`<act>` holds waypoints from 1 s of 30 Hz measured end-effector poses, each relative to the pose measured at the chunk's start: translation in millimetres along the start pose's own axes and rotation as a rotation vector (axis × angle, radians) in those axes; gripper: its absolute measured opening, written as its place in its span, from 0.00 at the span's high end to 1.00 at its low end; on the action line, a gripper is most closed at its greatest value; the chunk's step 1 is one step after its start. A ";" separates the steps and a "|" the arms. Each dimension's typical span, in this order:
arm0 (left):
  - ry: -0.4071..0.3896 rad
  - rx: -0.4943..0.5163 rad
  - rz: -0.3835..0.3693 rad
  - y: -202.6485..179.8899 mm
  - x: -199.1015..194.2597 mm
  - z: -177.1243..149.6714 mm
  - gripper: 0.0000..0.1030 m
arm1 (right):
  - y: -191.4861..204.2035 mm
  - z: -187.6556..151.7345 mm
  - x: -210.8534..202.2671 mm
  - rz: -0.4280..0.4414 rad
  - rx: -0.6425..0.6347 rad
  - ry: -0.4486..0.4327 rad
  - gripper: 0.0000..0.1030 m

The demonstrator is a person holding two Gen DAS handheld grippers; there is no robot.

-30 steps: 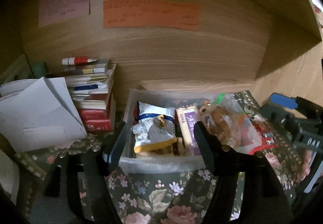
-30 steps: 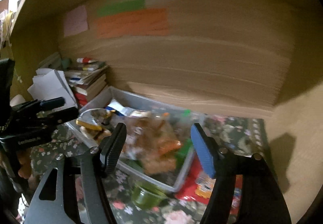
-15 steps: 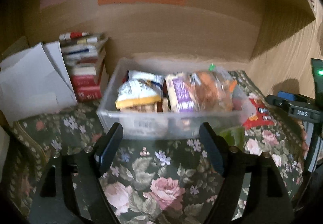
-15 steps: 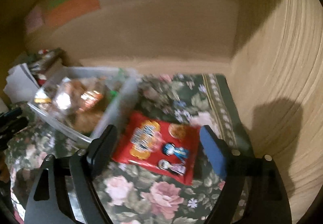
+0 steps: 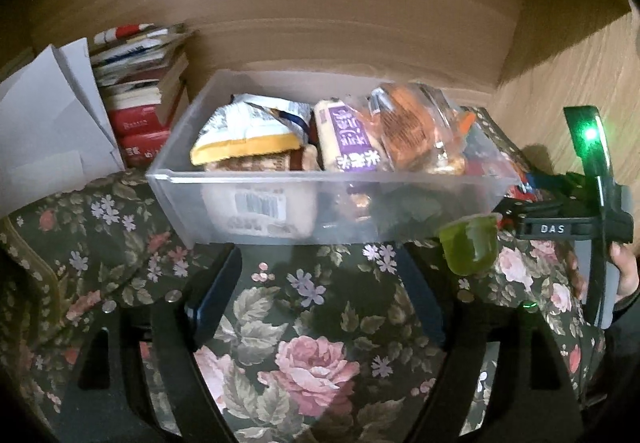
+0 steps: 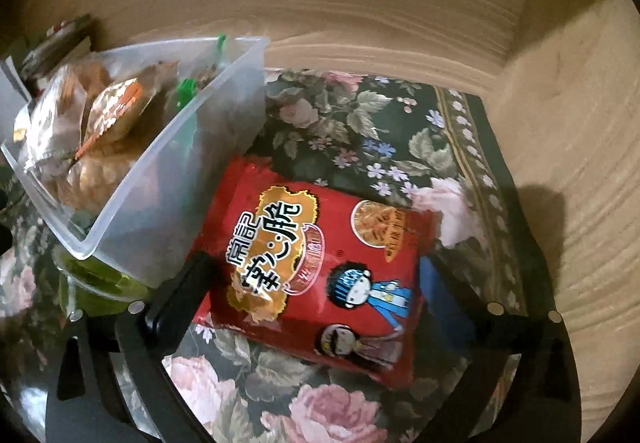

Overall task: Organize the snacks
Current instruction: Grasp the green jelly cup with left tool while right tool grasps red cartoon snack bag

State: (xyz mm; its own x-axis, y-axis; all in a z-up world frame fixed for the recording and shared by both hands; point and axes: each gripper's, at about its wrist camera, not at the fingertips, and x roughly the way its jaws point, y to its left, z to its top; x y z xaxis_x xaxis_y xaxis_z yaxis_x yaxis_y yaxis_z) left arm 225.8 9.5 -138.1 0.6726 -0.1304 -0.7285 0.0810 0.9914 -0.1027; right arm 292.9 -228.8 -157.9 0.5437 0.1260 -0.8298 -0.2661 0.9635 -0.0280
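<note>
The right gripper (image 6: 312,283) is nearest the work: its jaws are opening wide, one finger at either long edge of the red snack packet (image 6: 320,275) that lies flat on the floral cloth (image 6: 360,131), pads not yet pressing, the packet's long axis running from about five o'clock up toward eleven. Just beside it at ten o'clock stands the clear plastic bin (image 6: 168,179) of snacks, a green jelly cup (image 6: 96,291) at its near corner. The left gripper (image 5: 316,291), also opening and empty, faces the bin's front wall at twelve o'clock, so the packet looks like the right hand's job.
</note>
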 end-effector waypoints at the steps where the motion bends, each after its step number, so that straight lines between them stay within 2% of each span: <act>1: 0.004 0.004 -0.005 -2.1 1.3 -1.0 0.21 | -0.8 0.4 1.4 0.001 -0.003 0.003 0.01; 4: 0.011 0.016 -0.017 -9.5 4.5 -2.7 0.21 | -3.5 1.4 6.0 0.026 0.007 0.014 0.07; 9: 0.014 0.029 -0.047 -26.4 4.3 -6.0 0.21 | -5.0 -4.5 -2.3 0.019 0.000 -0.012 0.31; 15: 0.023 0.045 -0.076 -47.9 6.8 -6.7 0.20 | -9.7 -17.9 -22.7 0.003 0.030 -0.039 0.32; 24: 0.086 0.078 -0.111 -86.5 28.9 -3.2 0.21 | -11.9 -38.1 -75.8 0.016 0.072 -0.155 0.32; 30: 0.123 0.094 -0.102 -112.7 47.9 9.4 0.28 | -14.6 -42.3 -99.5 0.055 0.092 -0.221 0.32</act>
State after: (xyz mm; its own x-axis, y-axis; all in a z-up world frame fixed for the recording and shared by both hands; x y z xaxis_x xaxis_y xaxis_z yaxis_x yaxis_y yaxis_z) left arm 255.9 -108.4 -155.0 0.5631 -0.2252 -0.7951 0.2168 0.9687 -0.1209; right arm 209.1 -265.3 -98.5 0.6942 0.2176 -0.6861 -0.2317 0.9700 0.0732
